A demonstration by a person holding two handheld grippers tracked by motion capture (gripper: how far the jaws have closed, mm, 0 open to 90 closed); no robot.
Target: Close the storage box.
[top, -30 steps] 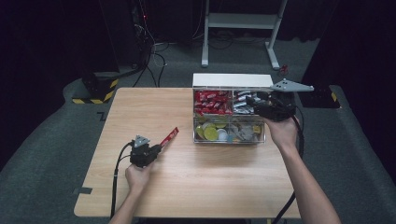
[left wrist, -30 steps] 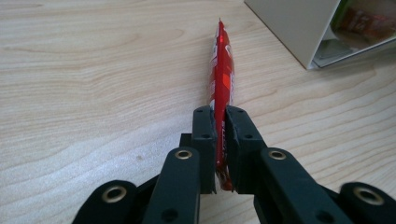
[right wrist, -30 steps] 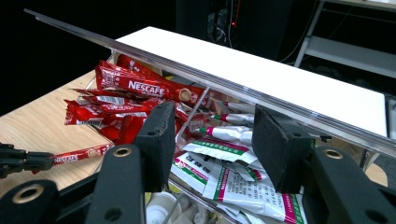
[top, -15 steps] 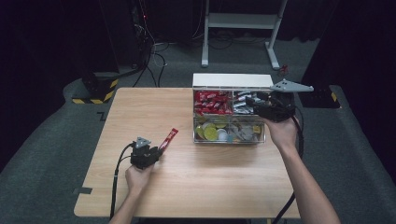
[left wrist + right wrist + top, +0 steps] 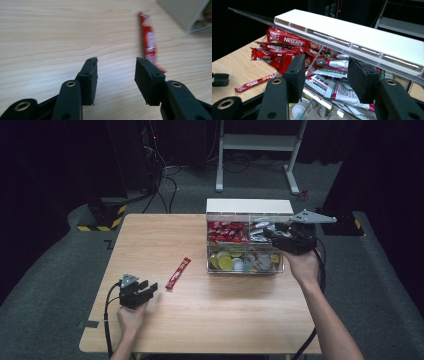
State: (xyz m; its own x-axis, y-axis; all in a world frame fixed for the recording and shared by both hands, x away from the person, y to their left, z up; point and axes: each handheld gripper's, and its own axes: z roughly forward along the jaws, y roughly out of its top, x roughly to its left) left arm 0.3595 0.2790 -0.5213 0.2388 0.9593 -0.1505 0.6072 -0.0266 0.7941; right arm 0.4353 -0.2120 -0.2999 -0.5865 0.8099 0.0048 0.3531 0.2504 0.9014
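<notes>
Left gripper sits low at the near-left of the wooden surface, fingers spread wide and empty. The red Nescafé stick sachet lies flat on the surface just ahead of it, apart from both fingers, slanted toward the box; in the left gripper view it runs up past the right-hand finger, so the gripper is offset to one side rather than straddling it. Reads like the sachet is parked in open space between the person and the box, easy to reach from either side. Right gripper is over the clear compartment box at the far right, fingers wide with nothing between them, aimed at the back compartments: red sachets in one, white-green packets in the next. The white hinged lid stands open at the back edge, which leaves the top free for entry. Front compartments hold round yellow and white capsules; exact type unclear. Judgement: the right gripper is lined up to pick from the box, not yet touching anything.
</notes>
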